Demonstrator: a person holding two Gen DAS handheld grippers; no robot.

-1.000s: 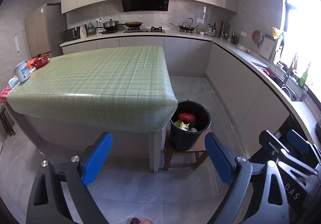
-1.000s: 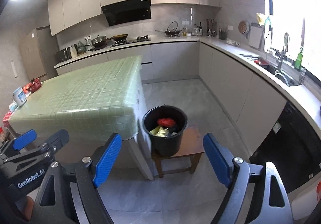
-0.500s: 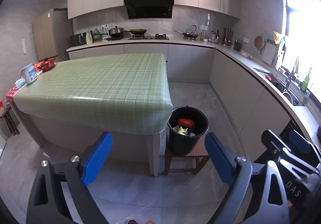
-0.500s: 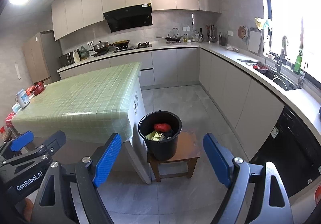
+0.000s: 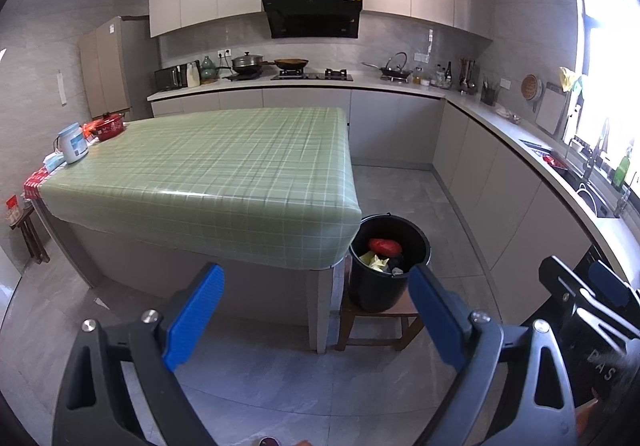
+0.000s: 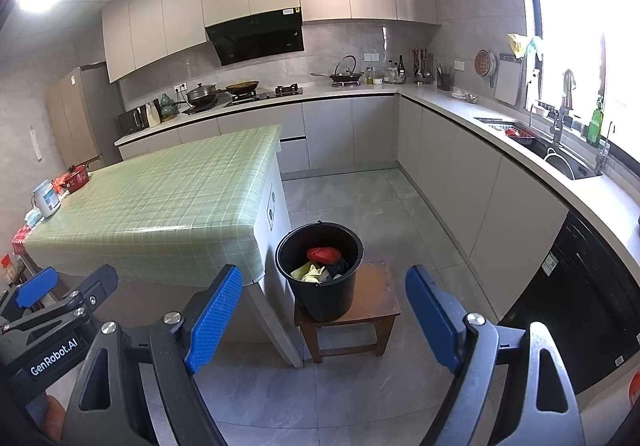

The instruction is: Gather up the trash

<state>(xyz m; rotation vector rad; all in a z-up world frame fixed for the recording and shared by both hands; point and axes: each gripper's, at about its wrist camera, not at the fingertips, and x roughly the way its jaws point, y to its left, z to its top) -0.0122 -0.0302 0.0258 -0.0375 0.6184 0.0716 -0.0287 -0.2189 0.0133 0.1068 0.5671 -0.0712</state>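
Observation:
A black bucket (image 5: 390,262) (image 6: 320,270) stands on a small wooden stool (image 6: 380,298) by the corner of the table. Inside it lie a red bag (image 6: 324,255), yellow scraps (image 6: 310,272) and something dark. My left gripper (image 5: 316,310) is open and empty, held well back from the table and bucket. My right gripper (image 6: 324,314) is open and empty, also held back, with the bucket showing between its fingers. The left gripper shows at the lower left of the right wrist view (image 6: 60,294), and the right gripper at the lower right of the left wrist view (image 5: 588,294).
A table with a green checked cloth (image 5: 224,174) fills the middle. At its far left stand a white container (image 5: 73,142) and a red pot (image 5: 107,126). Grey counters (image 6: 460,150) with a stove, a sink (image 6: 560,162) and a dark oven front (image 6: 572,286) run along the back and right. Grey floor tiles (image 6: 360,202) lie around the stool.
Both grippers have drawn back and tilted upward; the table and bucket sit lower and smaller in both views. Both stay open and empty.

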